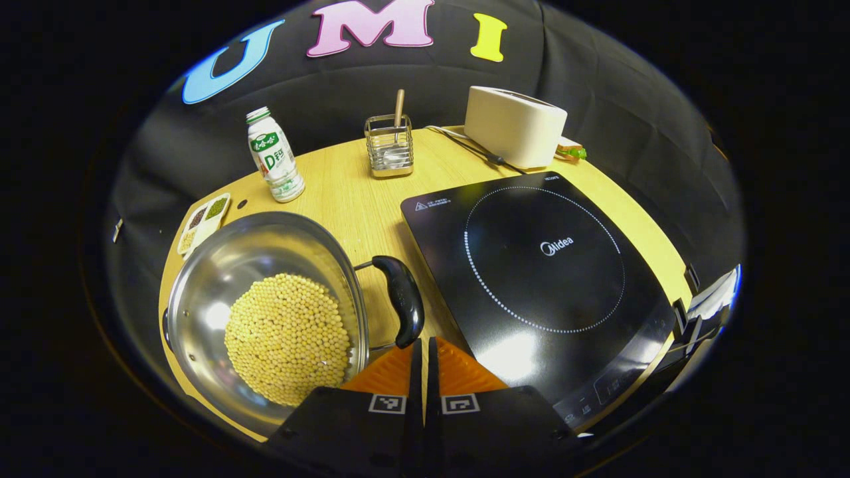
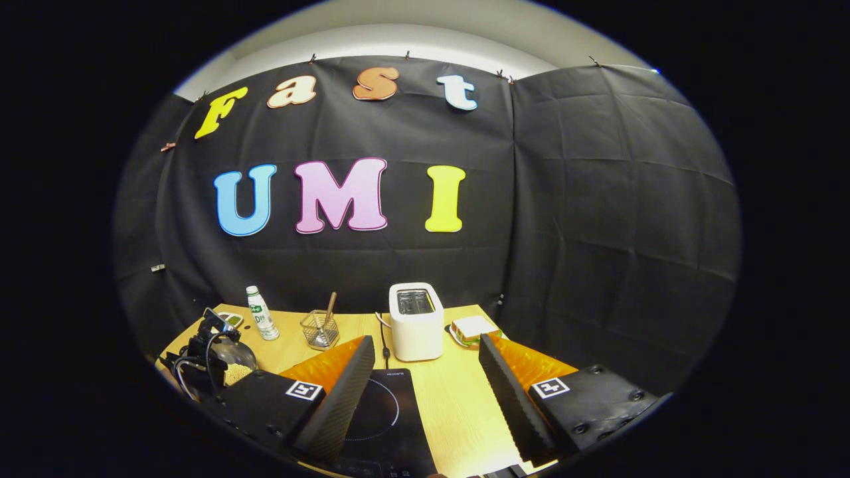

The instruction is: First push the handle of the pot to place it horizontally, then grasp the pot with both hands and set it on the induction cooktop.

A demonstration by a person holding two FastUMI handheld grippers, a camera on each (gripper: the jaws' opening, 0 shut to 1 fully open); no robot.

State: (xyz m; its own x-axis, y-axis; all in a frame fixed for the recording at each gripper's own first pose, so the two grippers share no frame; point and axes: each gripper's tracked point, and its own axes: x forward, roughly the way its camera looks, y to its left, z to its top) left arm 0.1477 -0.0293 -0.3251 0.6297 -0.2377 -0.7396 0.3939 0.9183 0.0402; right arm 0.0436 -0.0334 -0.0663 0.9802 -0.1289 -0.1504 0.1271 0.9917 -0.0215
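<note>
A steel pot (image 1: 199,292) holding yellow soybeans (image 1: 287,337) stands at the table's near left in the left gripper view. Its black side handle (image 1: 404,300) sticks out from the right rim toward the black induction cooktop (image 1: 544,265). My left gripper (image 1: 424,346) is shut with nothing between its fingers, its tips just below the handle's near end. In the right gripper view my right gripper (image 2: 425,340) hangs open above the cooktop (image 2: 378,411), nothing between its fingers. Far left in that view, the left gripper (image 2: 206,358) is by the pot (image 2: 238,364).
A white toaster (image 1: 514,125) with its cord, a wire utensil holder (image 1: 389,145) and a drink bottle (image 1: 273,154) stand along the table's back. A small tray of beans (image 1: 203,222) lies behind the pot. A sandwich plate (image 2: 473,328) sits right of the toaster (image 2: 415,318).
</note>
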